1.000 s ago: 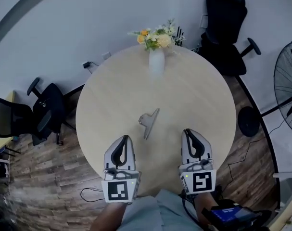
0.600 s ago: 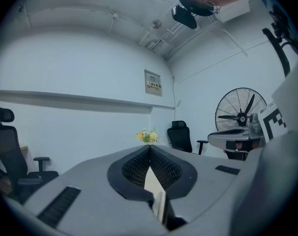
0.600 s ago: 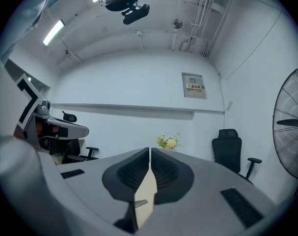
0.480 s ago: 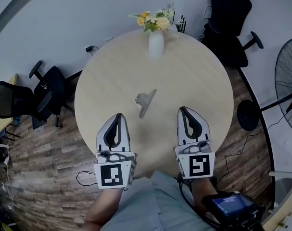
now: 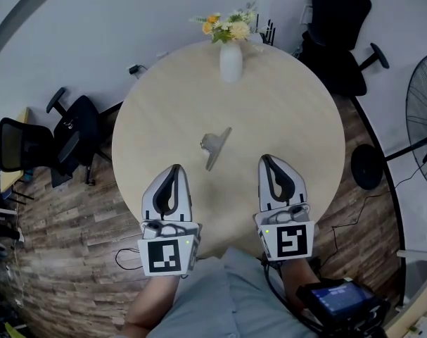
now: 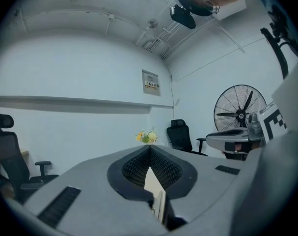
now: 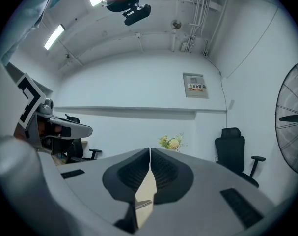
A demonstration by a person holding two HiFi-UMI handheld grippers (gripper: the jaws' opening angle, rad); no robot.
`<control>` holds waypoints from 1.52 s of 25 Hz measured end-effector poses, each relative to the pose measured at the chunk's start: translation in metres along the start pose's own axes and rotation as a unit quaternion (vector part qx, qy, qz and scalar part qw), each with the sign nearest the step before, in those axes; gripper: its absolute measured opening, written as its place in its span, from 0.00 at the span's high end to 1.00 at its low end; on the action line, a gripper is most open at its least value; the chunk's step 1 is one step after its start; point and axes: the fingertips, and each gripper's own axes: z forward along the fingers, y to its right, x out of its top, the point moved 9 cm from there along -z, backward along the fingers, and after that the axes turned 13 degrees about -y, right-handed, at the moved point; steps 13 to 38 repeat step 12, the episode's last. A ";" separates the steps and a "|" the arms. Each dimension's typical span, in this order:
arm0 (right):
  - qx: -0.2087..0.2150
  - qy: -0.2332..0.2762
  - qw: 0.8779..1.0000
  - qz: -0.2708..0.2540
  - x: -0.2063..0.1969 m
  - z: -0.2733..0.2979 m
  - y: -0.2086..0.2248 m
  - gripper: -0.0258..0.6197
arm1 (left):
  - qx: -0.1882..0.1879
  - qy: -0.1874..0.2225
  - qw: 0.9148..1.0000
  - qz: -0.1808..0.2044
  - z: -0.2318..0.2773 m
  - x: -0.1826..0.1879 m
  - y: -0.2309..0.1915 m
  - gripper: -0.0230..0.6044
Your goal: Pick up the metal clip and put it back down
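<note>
The metal clip (image 5: 214,146) lies flat near the middle of the round light-wood table (image 5: 283,129) in the head view. My left gripper (image 5: 173,167) hovers at the table's near edge, below and left of the clip, its jaws shut with nothing between them. My right gripper (image 5: 265,160) is level with it, below and right of the clip, also shut and empty. In the left gripper view (image 6: 149,147) and the right gripper view (image 7: 149,150) the fingertips meet in a closed line. A sliver of the clip (image 7: 143,203) shows low between the right jaws.
A white vase of flowers (image 5: 231,58) stands at the table's far edge. Black office chairs sit at the left (image 5: 30,146) and far right (image 5: 340,27). A standing fan (image 5: 424,111) is at the right. A cable lies on the wooden floor (image 5: 58,259).
Both grippers have drifted slightly up in the view and left, staying shut. The clip lies where it was on the table.
</note>
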 end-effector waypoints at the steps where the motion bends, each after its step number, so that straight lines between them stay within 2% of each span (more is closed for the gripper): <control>1: 0.000 0.003 1.000 0.002 0.001 0.000 0.001 0.88 | 0.000 -0.001 1.000 0.001 0.000 0.000 0.001 0.93; 5: 0.000 0.004 1.000 0.003 0.001 -0.001 0.002 0.88 | -0.003 0.012 1.000 0.008 0.001 0.002 0.004 0.93; 12: -0.002 0.003 1.000 0.002 -0.002 0.006 0.008 0.88 | -0.007 -0.016 1.000 0.011 0.010 -0.002 0.007 0.93; 38: -0.002 0.003 1.000 0.002 -0.002 0.006 0.008 0.88 | -0.007 -0.016 1.000 0.011 0.010 -0.002 0.007 0.93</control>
